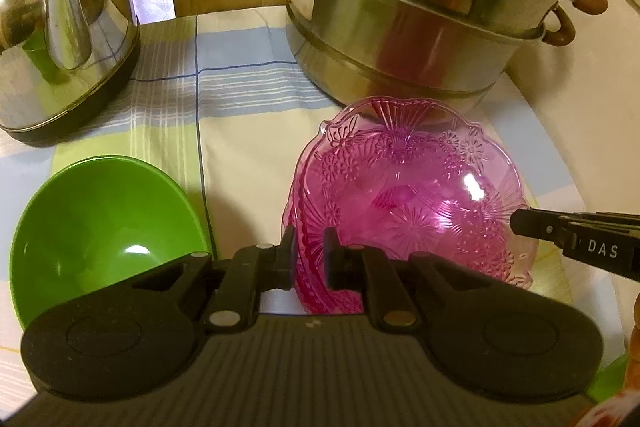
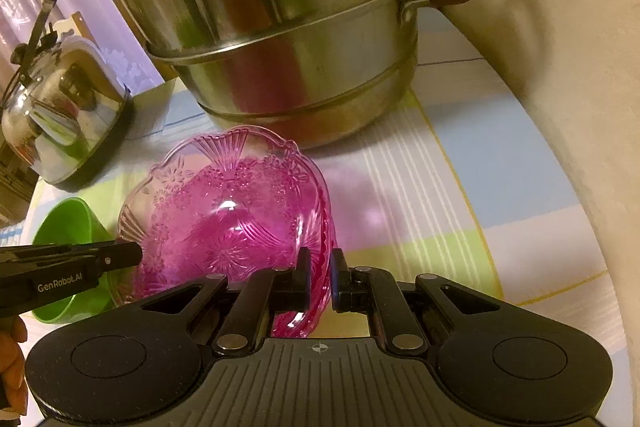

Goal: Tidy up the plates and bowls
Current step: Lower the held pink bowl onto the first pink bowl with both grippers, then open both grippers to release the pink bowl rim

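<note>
A pink see-through patterned bowl [image 1: 408, 195] is held between both grippers, tilted over the checked cloth. My left gripper [image 1: 310, 247] is shut on its left rim. My right gripper [image 2: 322, 267] is shut on its right rim; it also shows in the left wrist view [image 1: 520, 223] at the bowl's right side. The bowl shows in the right wrist view [image 2: 224, 211] too, with the left gripper [image 2: 136, 253] at its left edge. A green bowl [image 1: 96, 227] sits on the cloth left of the pink one, also seen in the right wrist view [image 2: 68, 219].
A tall steel steamer pot [image 1: 420, 11] with brown handles stands just behind the pink bowl. A steel kettle [image 1: 60, 27] stands at the back left. The cream wall [image 2: 580, 47] curves close on the right. The checked cloth [image 2: 440, 187] lies bare to the right.
</note>
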Tool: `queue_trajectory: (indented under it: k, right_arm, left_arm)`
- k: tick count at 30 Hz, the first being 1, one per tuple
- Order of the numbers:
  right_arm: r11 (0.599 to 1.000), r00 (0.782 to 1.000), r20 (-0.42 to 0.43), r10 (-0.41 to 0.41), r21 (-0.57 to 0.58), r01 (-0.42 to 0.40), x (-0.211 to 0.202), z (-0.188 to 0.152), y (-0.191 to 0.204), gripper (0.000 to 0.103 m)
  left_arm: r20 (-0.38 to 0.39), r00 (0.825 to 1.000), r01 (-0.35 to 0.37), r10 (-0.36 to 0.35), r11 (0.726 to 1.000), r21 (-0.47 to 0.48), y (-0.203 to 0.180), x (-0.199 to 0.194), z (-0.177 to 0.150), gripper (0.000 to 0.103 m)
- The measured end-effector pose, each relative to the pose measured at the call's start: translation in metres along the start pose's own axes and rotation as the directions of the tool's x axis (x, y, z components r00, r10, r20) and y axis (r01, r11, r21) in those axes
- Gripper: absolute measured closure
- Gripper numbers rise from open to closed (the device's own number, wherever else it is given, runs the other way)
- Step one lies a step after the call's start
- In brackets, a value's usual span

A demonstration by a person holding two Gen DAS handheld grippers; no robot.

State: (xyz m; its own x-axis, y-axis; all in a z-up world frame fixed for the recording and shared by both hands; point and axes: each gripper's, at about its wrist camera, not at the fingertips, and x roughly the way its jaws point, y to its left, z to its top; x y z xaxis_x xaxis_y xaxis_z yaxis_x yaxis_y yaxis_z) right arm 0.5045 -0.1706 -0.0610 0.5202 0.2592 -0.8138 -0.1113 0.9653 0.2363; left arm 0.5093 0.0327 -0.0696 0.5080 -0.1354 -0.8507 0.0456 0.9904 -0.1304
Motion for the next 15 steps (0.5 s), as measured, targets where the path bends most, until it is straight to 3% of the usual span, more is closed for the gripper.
queue_trajectory:
  k: [15]
  right_arm:
    - [1.000, 1.000, -0.014, -0.010, -0.018, 0.009, 0.0096, -0.0023, 0.0028, 0.094]
  left_arm:
    - [-0.005, 1.000, -0.005, 0.005, 1.000, 0.006, 0.0002, 0.0047, -0.0052, 0.092]
